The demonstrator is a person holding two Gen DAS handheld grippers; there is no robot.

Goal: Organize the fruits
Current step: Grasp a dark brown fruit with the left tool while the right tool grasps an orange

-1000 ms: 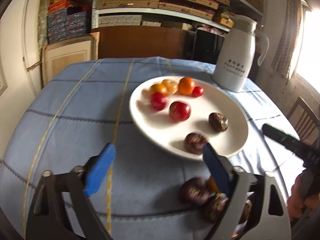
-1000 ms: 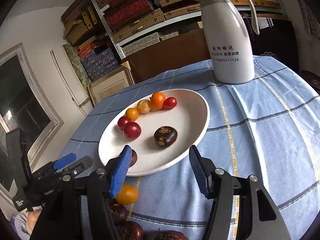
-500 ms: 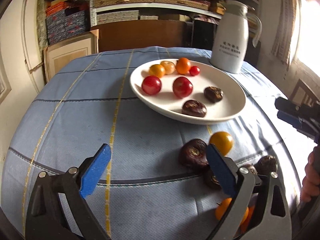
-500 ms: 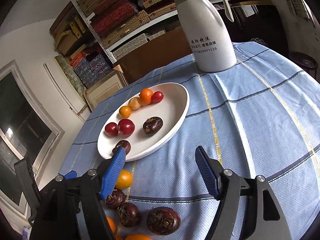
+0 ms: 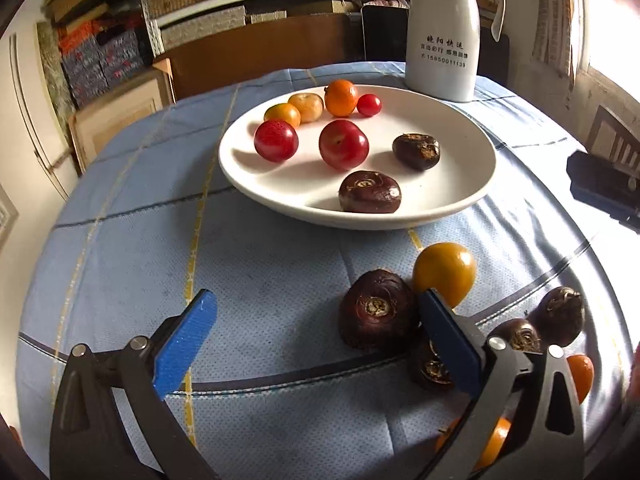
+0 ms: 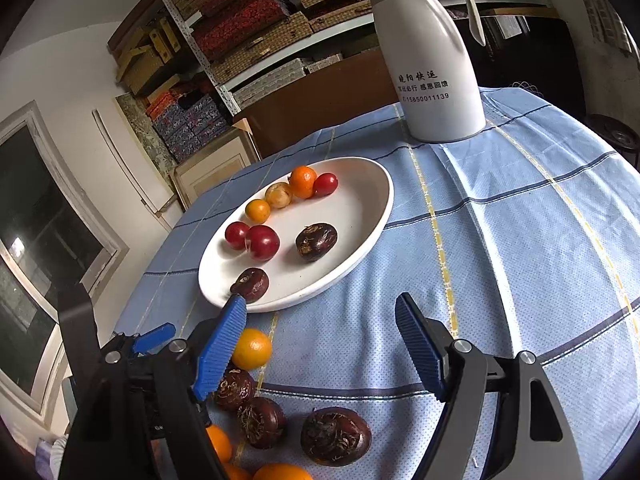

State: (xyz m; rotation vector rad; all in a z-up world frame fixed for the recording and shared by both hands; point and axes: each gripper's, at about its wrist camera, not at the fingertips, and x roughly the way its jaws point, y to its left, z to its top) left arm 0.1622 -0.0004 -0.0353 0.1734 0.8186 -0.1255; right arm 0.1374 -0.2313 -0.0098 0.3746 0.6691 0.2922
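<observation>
Grippers, my left (image 5: 316, 334) and right (image 6: 320, 344), both gaped wide, holding nothing. Left pads flanked a dark chestnut (image 5: 376, 310) on the tablecloth (image 5: 260, 264), near the plate (image 5: 460, 200).

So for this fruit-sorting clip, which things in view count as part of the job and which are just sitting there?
Part of the job:
white plate holding red, orange and dark brown fruits
loose dark brown fruit on the cloth
loose orange fruit beside it
left tongs and right tongs, both open

Just lying about:
white thermos jug
stacked boxes on shelves

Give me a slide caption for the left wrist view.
Open left gripper hovers near loose fruit on the tablecloth, below a plate holding eight.
</observation>
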